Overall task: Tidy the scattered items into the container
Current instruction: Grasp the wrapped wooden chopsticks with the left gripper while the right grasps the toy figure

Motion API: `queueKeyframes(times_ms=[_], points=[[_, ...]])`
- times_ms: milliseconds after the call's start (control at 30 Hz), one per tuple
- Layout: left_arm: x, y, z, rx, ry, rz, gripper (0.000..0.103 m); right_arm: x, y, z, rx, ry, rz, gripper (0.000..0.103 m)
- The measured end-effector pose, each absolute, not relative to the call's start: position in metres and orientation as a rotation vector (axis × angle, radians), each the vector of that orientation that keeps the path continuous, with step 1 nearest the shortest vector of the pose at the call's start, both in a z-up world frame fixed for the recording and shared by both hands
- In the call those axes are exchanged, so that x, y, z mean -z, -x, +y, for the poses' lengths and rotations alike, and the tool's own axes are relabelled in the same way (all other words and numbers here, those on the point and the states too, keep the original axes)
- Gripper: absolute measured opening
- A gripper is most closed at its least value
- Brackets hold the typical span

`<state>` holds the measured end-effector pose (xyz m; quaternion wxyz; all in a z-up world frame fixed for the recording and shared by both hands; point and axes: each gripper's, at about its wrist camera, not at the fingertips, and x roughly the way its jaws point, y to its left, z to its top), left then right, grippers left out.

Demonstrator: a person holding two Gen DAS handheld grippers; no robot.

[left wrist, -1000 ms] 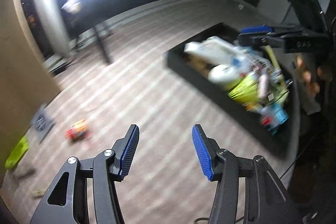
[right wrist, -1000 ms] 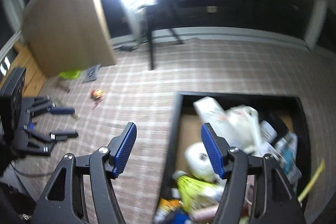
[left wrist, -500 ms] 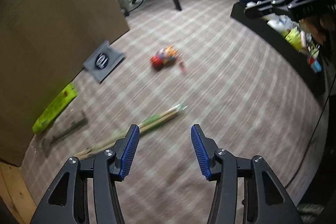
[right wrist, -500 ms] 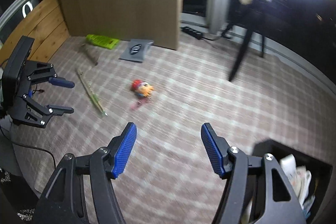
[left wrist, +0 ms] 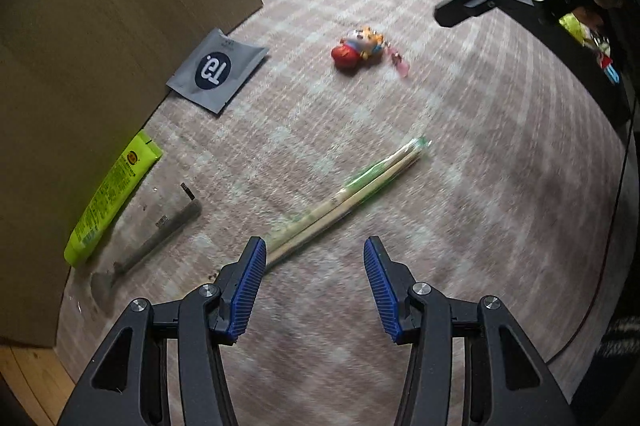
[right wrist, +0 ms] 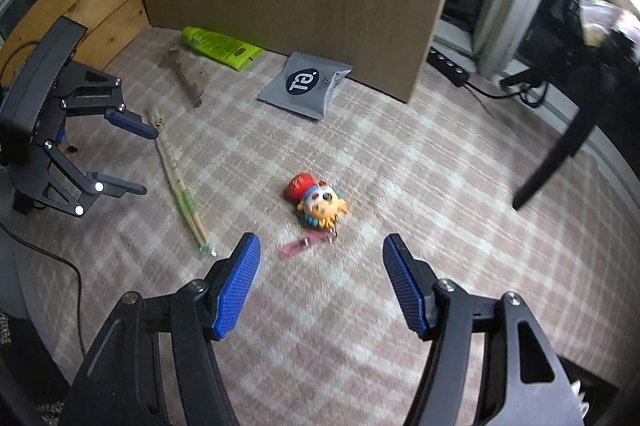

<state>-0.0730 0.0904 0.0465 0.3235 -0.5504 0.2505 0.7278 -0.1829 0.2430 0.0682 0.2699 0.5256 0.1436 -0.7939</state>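
The left gripper is spread wide and holds nothing, hanging over the checked carpet. Its left blue pad sits just beside the near end of the wrapped chopsticks, which serve as the landmark here; whether pad and wrapper touch cannot be told. The chopsticks lie flat and slant away from the gripper toward the upper right, their green-tipped end pointing into bare carpet.

To the left of the chopsticks lies a grey metal tool, apart from them with a strip of carpet between. Further left again, a lime-green tube lies along the foot of the wooden board, touching or nearly touching its edge. Beyond the chopsticks' far end, well apart, is the cartoon keychain toy with its pink tag. Left of that toy a grey pouch lies with one corner at the board's edge.

The right gripper is likewise wide apart and empty, above the carpet with the toy just ahead between its fingers' lines. From this view the chopsticks lie to the toy's left, and the left gripper straddles their far part. Open carpet stretches on the chopsticks' right side out to the dark container, seen at the upper right edge of the left view, holding assorted items.
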Motion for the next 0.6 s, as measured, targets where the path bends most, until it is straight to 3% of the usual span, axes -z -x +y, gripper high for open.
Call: queueKeyframes(times_ms=[433, 600], points=[[-0.025, 0.096, 0.091, -1.748, 1.464, 0.718, 0.052, -0.034, 0.214, 0.223, 2.068, -1.460, 0.463, 0.063], [-0.025, 0.098, 0.088, -1.741, 1.468, 0.673, 0.046, -0.024, 0.219, 0.217, 2.042, -1.472, 0.470, 0.063]])
